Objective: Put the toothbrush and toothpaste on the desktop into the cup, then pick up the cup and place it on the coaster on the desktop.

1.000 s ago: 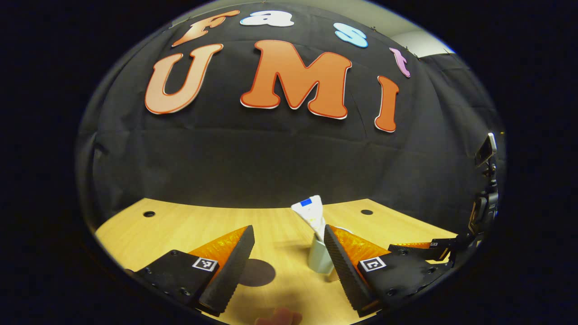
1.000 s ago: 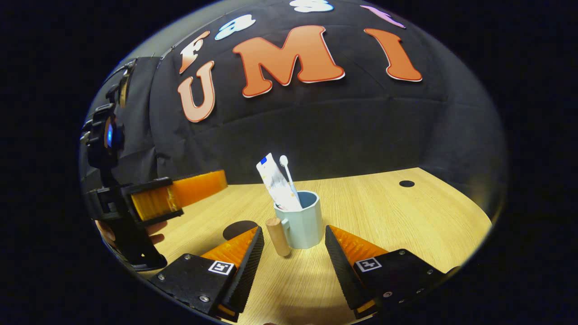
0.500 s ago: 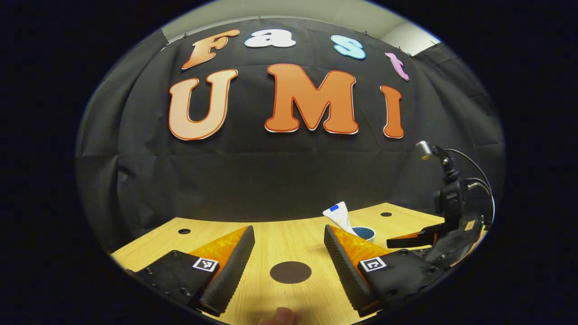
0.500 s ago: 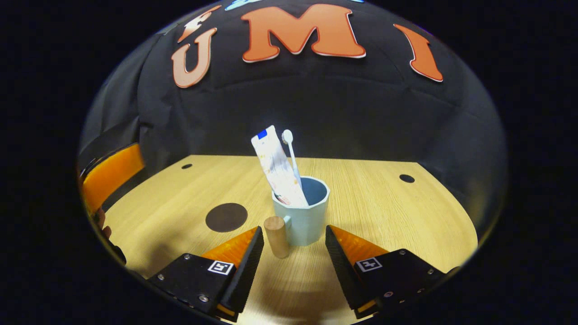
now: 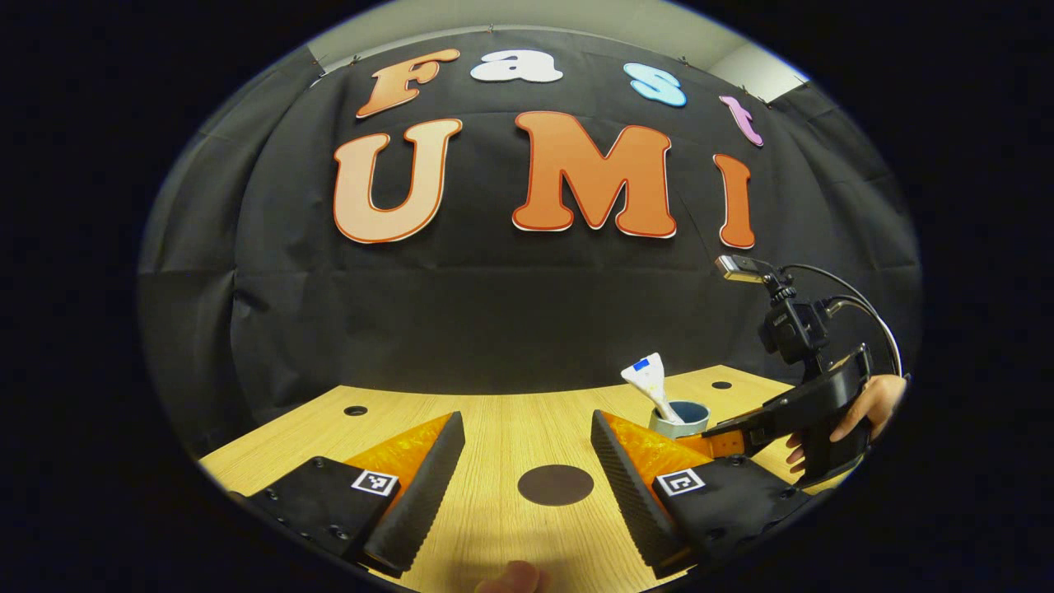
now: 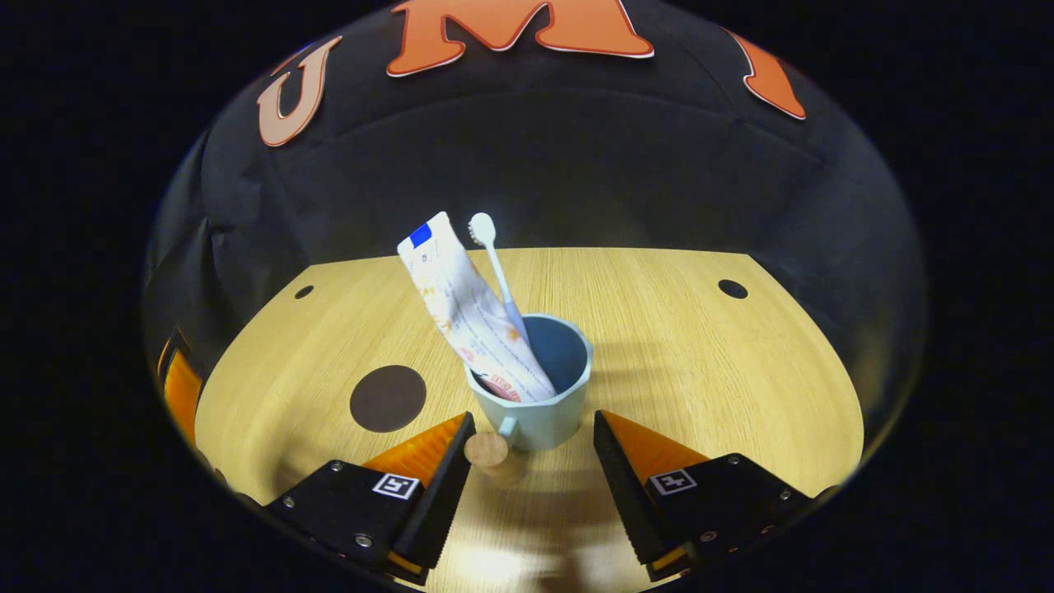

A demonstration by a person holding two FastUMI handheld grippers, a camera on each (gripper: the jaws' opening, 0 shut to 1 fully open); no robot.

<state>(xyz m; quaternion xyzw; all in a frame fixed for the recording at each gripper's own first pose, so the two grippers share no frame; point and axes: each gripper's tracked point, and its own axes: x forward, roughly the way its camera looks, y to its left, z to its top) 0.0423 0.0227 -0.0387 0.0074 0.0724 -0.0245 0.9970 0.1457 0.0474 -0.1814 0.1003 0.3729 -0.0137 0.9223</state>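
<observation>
Both grippers spread wide, gripping nothing | right gripper (image 6: 529, 449) hanging over cup (image 6: 539, 395), toothpaste (image 6: 469, 317) and toothbrush (image 6: 496, 268) leaning inside | left gripper (image 5: 527, 461) hovering near coaster (image 5: 555, 484) on desktop (image 5: 494, 428)

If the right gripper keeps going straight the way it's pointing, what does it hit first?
Most likely the cup, standing between the open right gripper fingers; its wooden handle sits near one finger and might touch first.

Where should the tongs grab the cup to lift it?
Probably by the wooden handle sticking out from the cup toward the open right tongs. Come from the near side and close across it. The toothpaste and toothbrush fill the top, so the rim is a poorer grip.
</observation>
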